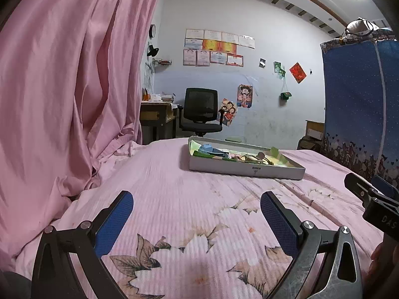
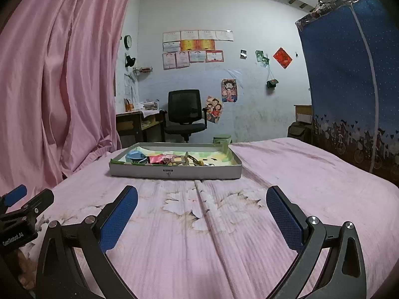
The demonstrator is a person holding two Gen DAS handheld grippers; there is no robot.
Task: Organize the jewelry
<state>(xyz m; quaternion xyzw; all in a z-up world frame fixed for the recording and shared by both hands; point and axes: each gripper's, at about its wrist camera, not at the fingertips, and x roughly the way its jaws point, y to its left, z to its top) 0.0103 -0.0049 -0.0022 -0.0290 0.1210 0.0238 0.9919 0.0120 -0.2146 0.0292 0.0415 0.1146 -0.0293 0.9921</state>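
Your two wrist cameras sit low over the pink bedspread (image 2: pixel 299 174), both facing forward toward the far wall. The right one looks straight at the grey tray (image 2: pixel 174 173); the left one sits further left, seeing the tray (image 1: pixel 245 169) ahead and rightward (each view catches the other rig at its edge).

I'm working in a home bedroom. Under my grippers lies a bed (image 2: pixel 286 174) with a pink flowered cover, and a pink curtain (image 2: pixel 57 74) hangs to the left. Straight ahead, beyond the bed, a black office chair (image 2: pixel 184 112) stands by a cluttered wooden desk (image 2: pixel 134 122). The far wall carries rows of certificates (image 2: pixel 194 47), cartoon posters (image 2: pixel 229 90) and a round clock (image 2: pixel 127 41). A blue fabric wardrobe (image 2: pixel 349 74) stands to the right.
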